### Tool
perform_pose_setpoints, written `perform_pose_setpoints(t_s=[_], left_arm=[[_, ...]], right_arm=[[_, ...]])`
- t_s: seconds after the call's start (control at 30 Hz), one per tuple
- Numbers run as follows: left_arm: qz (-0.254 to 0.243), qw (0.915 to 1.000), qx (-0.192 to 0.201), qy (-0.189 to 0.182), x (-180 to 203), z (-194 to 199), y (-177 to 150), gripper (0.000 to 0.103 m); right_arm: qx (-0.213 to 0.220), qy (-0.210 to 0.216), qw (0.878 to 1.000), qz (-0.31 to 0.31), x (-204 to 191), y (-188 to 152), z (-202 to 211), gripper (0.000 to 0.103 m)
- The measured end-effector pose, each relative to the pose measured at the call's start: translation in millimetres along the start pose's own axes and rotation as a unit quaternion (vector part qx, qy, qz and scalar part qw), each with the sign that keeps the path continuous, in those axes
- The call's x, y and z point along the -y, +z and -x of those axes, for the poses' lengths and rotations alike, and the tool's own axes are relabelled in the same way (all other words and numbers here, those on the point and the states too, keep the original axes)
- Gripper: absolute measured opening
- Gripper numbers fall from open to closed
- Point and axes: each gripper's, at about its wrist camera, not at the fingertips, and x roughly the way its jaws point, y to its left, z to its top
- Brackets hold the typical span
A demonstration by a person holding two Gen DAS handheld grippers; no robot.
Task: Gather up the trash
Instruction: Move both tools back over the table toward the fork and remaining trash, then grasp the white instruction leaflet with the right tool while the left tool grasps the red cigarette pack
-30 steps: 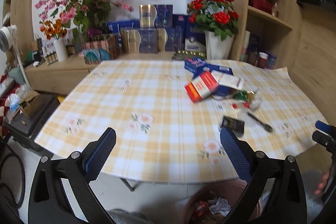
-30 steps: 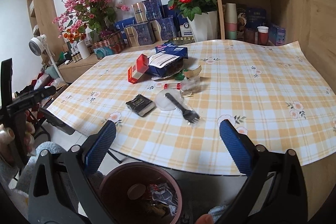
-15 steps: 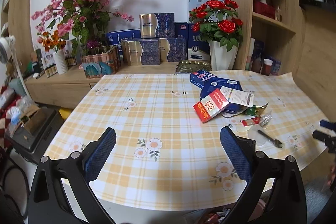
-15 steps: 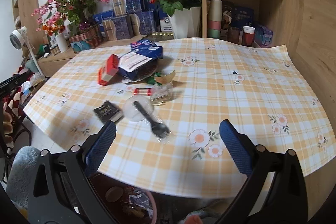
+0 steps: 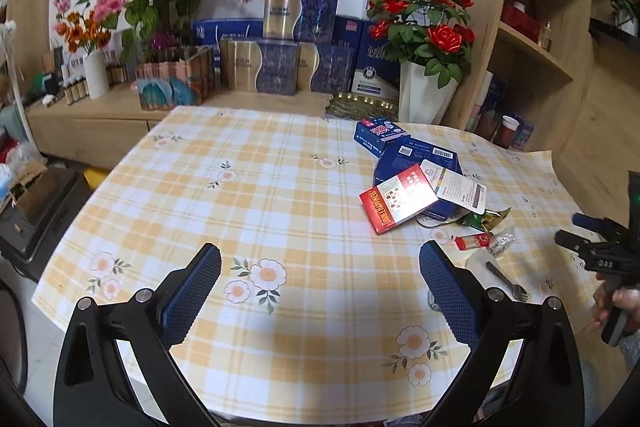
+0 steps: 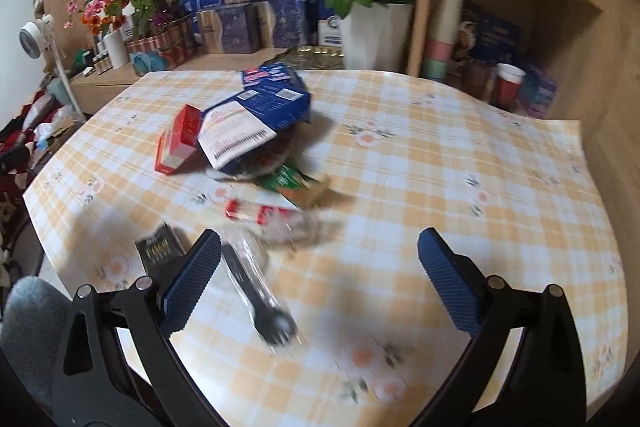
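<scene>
Trash lies on the yellow checked table (image 5: pixel 280 195): a red box (image 5: pixel 398 197), blue boxes (image 5: pixel 416 157), a green-gold wrapper (image 5: pixel 486 217), a red-labelled clear wrapper (image 5: pixel 482 241) and a black plastic fork (image 5: pixel 506 279). My left gripper (image 5: pixel 320 287) is open and empty over the table's near edge, left of the pile. My right gripper (image 6: pixel 320 283) is open and empty above the fork (image 6: pixel 256 297), with the red box (image 6: pixel 178 139), the clear wrapper (image 6: pixel 264 215) and a small black packet (image 6: pixel 160 247) ahead. The right view is blurred.
A white vase of red roses (image 5: pixel 426 83) and stacked blue and gold boxes (image 5: pixel 280 67) stand on the sideboard behind the table. Wooden shelves (image 5: pixel 532 47) with cups rise at the right. A black crate (image 5: pixel 36 211) sits on the floor at the left.
Both grippers have moved forward over the table; the brown bin under the edge has dropped out of sight. The right gripper has closed in on the fork. Both stay open.
</scene>
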Motion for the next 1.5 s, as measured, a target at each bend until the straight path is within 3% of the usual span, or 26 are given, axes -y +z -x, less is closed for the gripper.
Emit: perform_pose_setpoints(t_s=[0.2,0.47,0.83,0.9,1.0,1.17,1.37,1.5], left_arm=[[-0.02,0.9997,0.001,0.01,3.1,-16.2,4.4,0.097],[-0.021,0.9998,-0.004,0.003,-2.0,-29.8,4.5,0.097],[-0.053,0.9984,-0.014,-0.013,6.1,-49.1,1.9,0.097],[-0.061,0.9979,-0.015,-0.016,10.0,-52.8,2.3,0.097],[-0.064,0.9972,-0.025,-0.03,14.1,-61.5,3.8,0.097],[-0.024,0.9958,-0.058,-0.067,14.4,-77.9,5.6,0.097],[0.006,0.9907,-0.091,-0.101,26.0,-100.3,6.9,0.097],[0.061,0.9846,-0.116,-0.116,29.2,-121.0,9.8,0.097]], right_arm=[[-0.015,0.014,0.995,0.1,-44.2,43.0,-40.2,0.097],[-0.066,0.033,0.977,0.201,-95.0,76.7,-108.7,0.097],[-0.125,0.055,0.971,0.197,-98.9,90.8,-157.6,0.094],[-0.135,0.063,0.968,0.2,-100.5,89.5,-159.5,0.073],[-0.128,0.086,0.967,0.201,-102.0,88.8,-148.7,0.07],[-0.1,0.099,0.972,0.187,-94.2,87.8,-118.6,0.068],[-0.065,0.085,0.983,0.149,-68.7,82.9,-89.4,0.067],[-0.045,0.078,0.988,0.124,-51.9,75.7,-74.9,0.067]])
